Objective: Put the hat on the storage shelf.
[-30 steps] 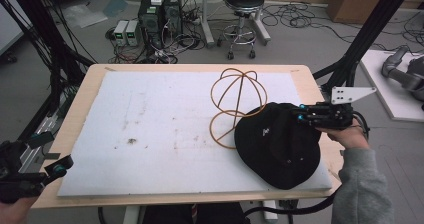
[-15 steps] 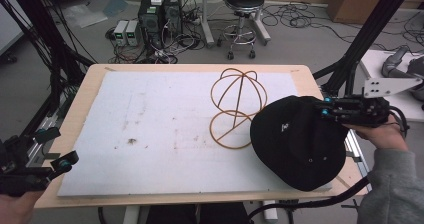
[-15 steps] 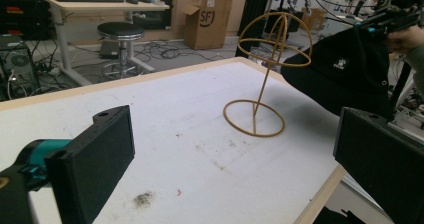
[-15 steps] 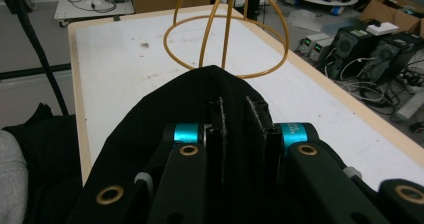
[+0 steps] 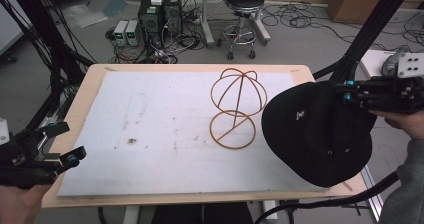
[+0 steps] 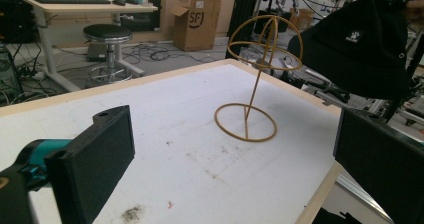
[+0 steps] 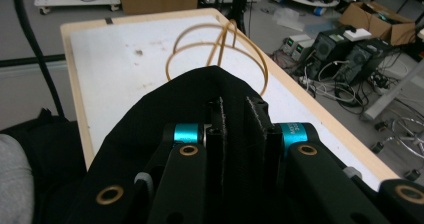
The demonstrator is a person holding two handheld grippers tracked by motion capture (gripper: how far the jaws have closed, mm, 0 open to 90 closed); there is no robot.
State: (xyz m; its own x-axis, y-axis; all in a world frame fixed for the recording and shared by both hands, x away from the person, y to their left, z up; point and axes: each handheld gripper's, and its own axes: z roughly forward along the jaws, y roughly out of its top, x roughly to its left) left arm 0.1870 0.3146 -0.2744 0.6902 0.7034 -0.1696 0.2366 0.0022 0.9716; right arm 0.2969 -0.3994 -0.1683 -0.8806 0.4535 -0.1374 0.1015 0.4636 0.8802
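My right gripper (image 5: 350, 95) was clamped on the brim of the black hat (image 5: 317, 131), its two jaws pressed nearly together with a fold of the cloth between them, as the right gripper view (image 7: 235, 119) showed plainly. The hat (image 6: 360, 49) hung in the air off the right end of the table (image 5: 95, 79), lifted clear of the white mat (image 5: 165, 129) and tilted so its crown faced down toward the table's near right corner. It sat just beside the wire hat stand (image 5: 236, 109), not touching it as far as I could tell.

The stand stood upright on the mat toward the right side, a round ring at its base, a thin stem, and a domed cage of hoops on top (image 6: 265, 41). Past the hat's black cloth (image 7: 165, 114) I could see those hoops (image 7: 220, 49).

My left gripper (image 5: 55, 146) hovered at the near left corner of the table, jaws spread wide and holding nothing. In the left gripper view its two black pads (image 6: 95, 164) stood far apart with the stained mat (image 6: 190, 134) between them.
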